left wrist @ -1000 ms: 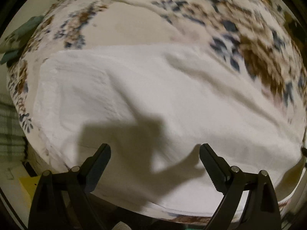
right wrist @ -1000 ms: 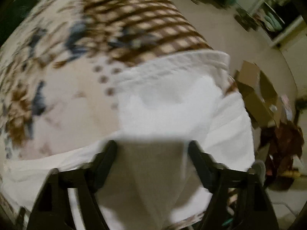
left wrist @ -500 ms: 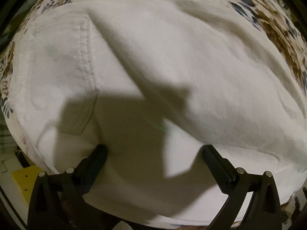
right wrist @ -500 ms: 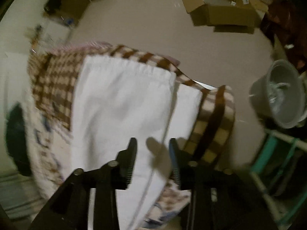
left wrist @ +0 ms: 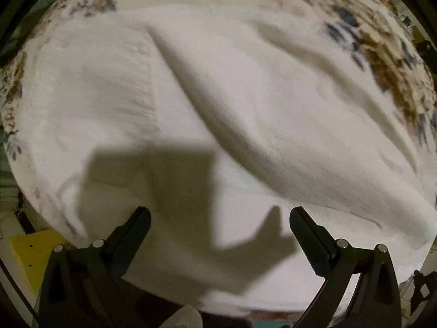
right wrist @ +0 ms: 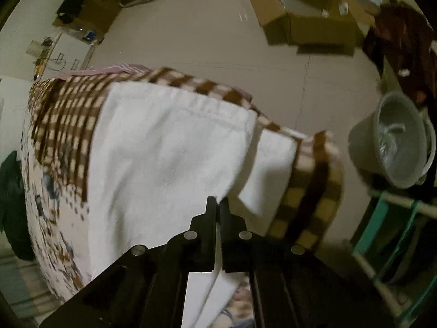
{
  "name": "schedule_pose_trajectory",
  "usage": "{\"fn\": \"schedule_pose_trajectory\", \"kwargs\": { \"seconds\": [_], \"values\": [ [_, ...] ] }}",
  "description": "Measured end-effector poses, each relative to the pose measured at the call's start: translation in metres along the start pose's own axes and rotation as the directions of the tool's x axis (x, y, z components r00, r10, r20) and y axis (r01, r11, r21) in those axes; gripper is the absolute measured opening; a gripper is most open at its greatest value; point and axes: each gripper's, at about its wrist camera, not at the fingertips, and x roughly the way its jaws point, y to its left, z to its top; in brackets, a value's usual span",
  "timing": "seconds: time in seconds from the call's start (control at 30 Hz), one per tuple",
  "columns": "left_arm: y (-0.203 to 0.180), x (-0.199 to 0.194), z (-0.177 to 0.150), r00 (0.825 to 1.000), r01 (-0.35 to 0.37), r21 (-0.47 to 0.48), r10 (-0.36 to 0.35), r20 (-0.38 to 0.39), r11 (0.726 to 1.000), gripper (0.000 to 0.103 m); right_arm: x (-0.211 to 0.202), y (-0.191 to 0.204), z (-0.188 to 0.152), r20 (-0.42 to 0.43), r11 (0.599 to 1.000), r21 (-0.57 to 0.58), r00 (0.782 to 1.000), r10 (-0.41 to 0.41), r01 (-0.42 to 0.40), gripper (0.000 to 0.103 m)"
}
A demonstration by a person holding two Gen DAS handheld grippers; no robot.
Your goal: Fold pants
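White pants (left wrist: 232,104) lie spread on a bed with a floral cover (left wrist: 382,49). In the left wrist view a stitched back pocket (left wrist: 131,87) shows at the left and a long fold runs diagonally across the fabric. My left gripper (left wrist: 220,218) is open and empty, just above the near part of the pants. In the right wrist view the pant legs (right wrist: 169,158) end at a hem near the bed's foot. My right gripper (right wrist: 218,205) is shut on the side edge of the upper pant leg.
A brown checked blanket (right wrist: 68,109) covers the bed's foot. On the floor beyond are an open cardboard box (right wrist: 306,19), a grey bucket (right wrist: 396,142) and a teal rack (right wrist: 387,232). A yellow object (left wrist: 30,257) lies beside the bed.
My right gripper has closed from half open onto the pant leg's edge. My left gripper has drawn back a little from the pants and stays open.
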Motion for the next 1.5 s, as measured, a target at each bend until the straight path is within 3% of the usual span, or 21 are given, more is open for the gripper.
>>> {"fn": "schedule_pose_trajectory", "kwargs": {
  "seconds": [0.23,0.33,0.43,0.47,0.5,0.6,0.7,0.8,0.87,0.93,1.07,1.2,1.23,1.37,1.5],
  "values": [
    [0.031,-0.03,-0.013,0.999,-0.034,0.029,0.033,0.032,0.999,0.103,-0.025,-0.019,0.007,-0.013,0.999,-0.002,0.999,-0.035,0.035,0.002],
    [0.058,-0.027,-0.017,0.999,-0.051,-0.015,0.051,0.0,0.999,0.103,-0.002,-0.03,0.014,-0.114,0.999,0.004,0.992,-0.05,0.051,0.002],
    [0.1,-0.028,-0.019,0.998,-0.059,-0.124,0.055,-0.032,0.991,0.103,-0.007,-0.024,0.007,-0.149,0.999,-0.01,0.988,0.04,-0.042,0.017],
    [0.12,-0.029,-0.018,0.998,-0.064,-0.177,0.058,-0.036,0.982,0.103,-0.012,-0.016,0.001,-0.154,0.996,-0.05,0.986,0.059,-0.068,0.035],
    [0.138,-0.031,-0.018,0.997,-0.067,-0.227,0.061,-0.036,0.972,0.103,-0.017,-0.009,-0.007,-0.156,0.992,-0.089,0.985,0.07,-0.085,0.045],
    [0.197,-0.033,-0.012,0.999,-0.049,-0.375,0.046,-0.017,0.926,0.103,-0.023,0.013,-0.045,-0.188,0.977,-0.19,0.98,0.064,-0.1,0.046],
    [0.24,-0.025,0.002,0.999,-0.033,-0.447,0.035,-0.005,0.894,0.1,-0.012,0.023,-0.083,-0.25,0.975,-0.187,0.965,0.073,-0.122,0.046],
    [0.269,-0.013,0.018,1.0,0.013,-0.486,0.0,0.026,0.874,0.082,0.007,0.027,-0.122,-0.28,0.978,-0.185,0.959,0.045,-0.1,0.046],
    [0.284,-0.006,0.031,0.998,0.041,-0.489,-0.018,0.052,0.871,0.05,0.018,0.027,-0.144,-0.301,0.982,-0.159,0.952,0.047,-0.099,0.046],
    [0.295,0.006,0.04,0.998,0.064,-0.483,-0.047,0.047,0.873,0.044,0.026,0.026,-0.158,-0.313,0.984,-0.148,0.948,0.051,-0.102,0.046],
    [0.316,0.021,0.049,0.997,0.079,-0.485,-0.066,0.043,0.871,0.035,0.035,0.036,-0.177,-0.285,0.984,-0.148,0.957,0.056,-0.102,0.044],
    [0.303,0.009,0.038,0.993,0.11,-0.474,-0.076,0.091,0.873,0.025,0.039,0.047,-0.188,-0.232,0.986,-0.165,0.973,-0.001,-0.039,0.005],
    [0.304,0.006,0.038,0.991,0.126,-0.471,-0.089,0.1,0.873,0.009,0.038,0.049,-0.19,-0.221,0.986,-0.166,0.975,-0.012,-0.025,0.004],
    [0.313,-0.022,0.025,0.986,0.154,-0.445,-0.107,0.128,0.882,0.009,0.023,0.051,-0.194,-0.198,0.984,-0.181,0.979,-0.04,0.004,0.002],
    [0.31,-0.033,0.02,0.987,0.157,-0.433,-0.121,0.11,0.888,0.009,0.005,0.054,-0.196,-0.192,0.976,-0.217,0.98,-0.059,0.017,0.002]
  ]
}}
